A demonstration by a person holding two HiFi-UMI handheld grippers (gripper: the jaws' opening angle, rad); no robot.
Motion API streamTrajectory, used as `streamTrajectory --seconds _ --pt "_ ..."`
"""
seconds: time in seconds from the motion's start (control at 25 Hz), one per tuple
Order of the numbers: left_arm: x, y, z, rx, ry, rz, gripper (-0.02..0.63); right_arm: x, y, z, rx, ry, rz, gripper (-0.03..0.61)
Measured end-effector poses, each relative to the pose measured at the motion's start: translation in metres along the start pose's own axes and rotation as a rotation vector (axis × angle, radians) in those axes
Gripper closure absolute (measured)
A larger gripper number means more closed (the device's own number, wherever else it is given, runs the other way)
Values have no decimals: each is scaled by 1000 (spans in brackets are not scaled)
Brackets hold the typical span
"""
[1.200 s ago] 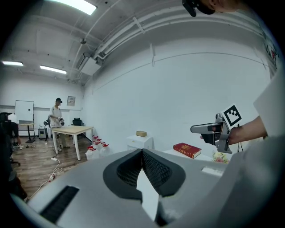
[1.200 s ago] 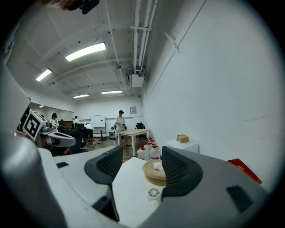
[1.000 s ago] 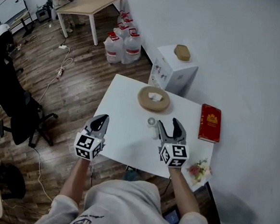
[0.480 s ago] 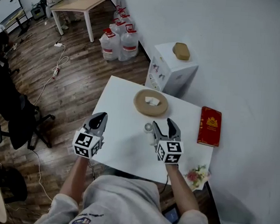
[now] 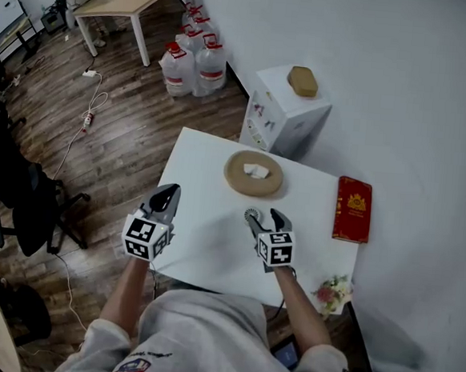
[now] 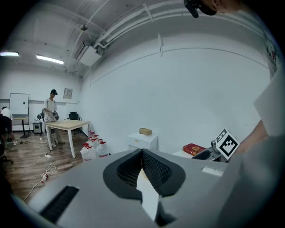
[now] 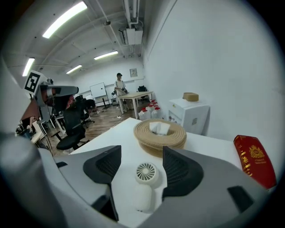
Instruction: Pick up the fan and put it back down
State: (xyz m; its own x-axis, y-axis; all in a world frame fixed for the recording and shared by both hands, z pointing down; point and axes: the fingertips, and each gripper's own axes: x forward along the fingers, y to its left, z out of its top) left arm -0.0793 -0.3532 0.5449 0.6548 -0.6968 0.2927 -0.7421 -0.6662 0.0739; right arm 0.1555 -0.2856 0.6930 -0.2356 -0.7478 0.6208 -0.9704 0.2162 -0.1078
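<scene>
A small white handheld fan lies on the white table, round grille towards the basket. In the right gripper view the fan rests between my right gripper's jaws; the jaws are opening and do not press on it. Seen from the head view, my right gripper is low over the table around the fan. My left gripper hovers at the table's left edge, shut and holding nothing, its jaws meeting tip to tip in the left gripper view.
A round woven basket with a white item sits just beyond the fan. A red book lies at the right, flowers at the near right corner. Behind stand a white cabinet and water bottles; an office chair left.
My right gripper has dropped to the table and now has the fan between its jaws. My left gripper has shifted slightly along the table's left edge, still shut.
</scene>
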Motion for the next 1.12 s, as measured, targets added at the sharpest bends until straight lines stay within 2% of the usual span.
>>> streamTrajectory --seconds 0.32,0.52,0.76,0.84,1.0,1.12 --pt "-13 41 -18 -15 19 64 609 56 -4 -66 -1 273 -2 281" --pt "-27 61 -29 -42 36 110 609 79 -7 -97 20 386 -16 261" --pt "-49 82 -40 -62 47 161 609 97 -6 -116 17 478 -26 256" --pt "-54 88 -43 -66 50 177 609 102 -7 -117 21 479 -37 258" --pt "-60 96 -46 -75 53 197 609 110 -8 -93 -38 381 -52 258" --pt "-61 96 -47 -78 54 198 609 112 -6 -91 -45 366 -36 258"
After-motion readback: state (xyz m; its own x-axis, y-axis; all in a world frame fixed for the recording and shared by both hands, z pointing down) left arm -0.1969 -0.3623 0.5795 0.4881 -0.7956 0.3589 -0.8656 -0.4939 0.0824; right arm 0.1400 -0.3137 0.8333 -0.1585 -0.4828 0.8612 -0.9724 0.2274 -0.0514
